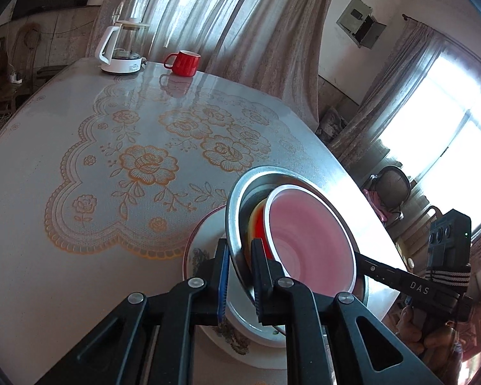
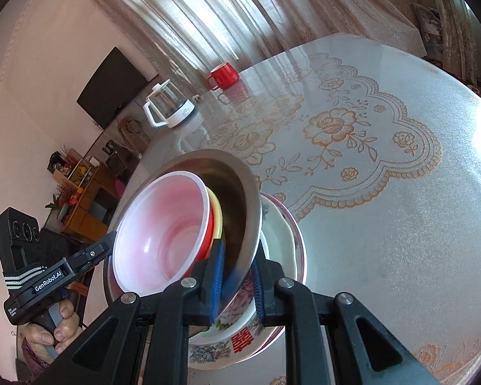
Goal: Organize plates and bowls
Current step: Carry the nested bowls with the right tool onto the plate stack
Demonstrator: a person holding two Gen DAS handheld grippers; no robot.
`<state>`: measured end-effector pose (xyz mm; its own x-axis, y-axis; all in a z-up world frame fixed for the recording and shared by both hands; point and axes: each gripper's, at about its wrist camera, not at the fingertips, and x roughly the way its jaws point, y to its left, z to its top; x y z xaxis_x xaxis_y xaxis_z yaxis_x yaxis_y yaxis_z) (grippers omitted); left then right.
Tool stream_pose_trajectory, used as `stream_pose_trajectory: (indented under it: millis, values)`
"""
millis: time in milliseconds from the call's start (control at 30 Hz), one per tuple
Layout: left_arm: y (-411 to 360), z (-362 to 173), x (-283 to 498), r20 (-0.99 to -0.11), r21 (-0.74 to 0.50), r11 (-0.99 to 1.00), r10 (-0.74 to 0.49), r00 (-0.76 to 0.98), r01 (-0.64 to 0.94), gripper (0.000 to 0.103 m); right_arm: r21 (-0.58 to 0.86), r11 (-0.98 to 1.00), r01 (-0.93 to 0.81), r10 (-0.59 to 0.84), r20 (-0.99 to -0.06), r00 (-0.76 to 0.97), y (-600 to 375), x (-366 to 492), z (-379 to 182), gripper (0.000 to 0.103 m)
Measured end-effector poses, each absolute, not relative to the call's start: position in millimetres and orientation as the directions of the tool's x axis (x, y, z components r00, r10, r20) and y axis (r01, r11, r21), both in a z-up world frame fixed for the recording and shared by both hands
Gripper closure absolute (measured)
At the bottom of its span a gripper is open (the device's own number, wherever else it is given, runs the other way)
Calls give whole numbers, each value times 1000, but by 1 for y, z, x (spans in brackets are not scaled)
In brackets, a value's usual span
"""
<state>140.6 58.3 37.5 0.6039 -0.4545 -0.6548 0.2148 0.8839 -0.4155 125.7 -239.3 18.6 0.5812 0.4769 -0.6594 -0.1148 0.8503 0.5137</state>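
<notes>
A steel bowl (image 1: 237, 202) holds a nested yellow bowl (image 1: 251, 221) and a red bowl with a pale pink inside (image 1: 311, 237). The stack sits over floral white plates (image 1: 205, 240). My left gripper (image 1: 239, 276) is shut on the steel bowl's near rim. In the right wrist view my right gripper (image 2: 235, 276) is shut on the steel bowl's (image 2: 243, 192) opposite rim, above the floral plates (image 2: 282, 231); the red bowl (image 2: 163, 231) and yellow bowl (image 2: 216, 211) lie inside. Each gripper shows in the other's view, the right one (image 1: 400, 279) and the left one (image 2: 64, 269).
The round table (image 1: 80, 147) has a glass top over a lace flower cloth. A glass kettle on a white base (image 1: 122, 48) and a red mug (image 1: 184, 62) stand at its far edge. Curtains (image 1: 224, 16) hang behind. A cabinet (image 2: 83, 192) stands off the table's left.
</notes>
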Motion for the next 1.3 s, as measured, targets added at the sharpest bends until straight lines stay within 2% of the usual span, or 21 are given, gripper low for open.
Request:
stream_pose_trajectory:
  millis: [400, 833, 1067, 1200, 1300]
  values:
    - [62, 12, 130, -679, -454, 870, -477, 558, 190, 89, 411, 907, -93, 400, -770, 497, -226, 131, 2, 88]
    - [62, 7, 127, -679, -469, 865, -483, 553, 179, 88, 431, 897, -98, 419, -756, 503, -226, 132, 3, 85]
    - [61, 6, 124, -676, -475, 862, -485, 555, 176, 87, 366, 926, -96, 358, -762, 539, -224, 130, 7, 85]
    - [69, 5, 123, -667, -501, 853, -489, 563, 148, 82, 430, 897, -105, 411, -721, 558, -232, 126, 13, 76]
    - [75, 8, 121, -654, -507, 851, -483, 582, 136, 82, 463, 881, -101, 429, -690, 583, -238, 121, 19, 73]
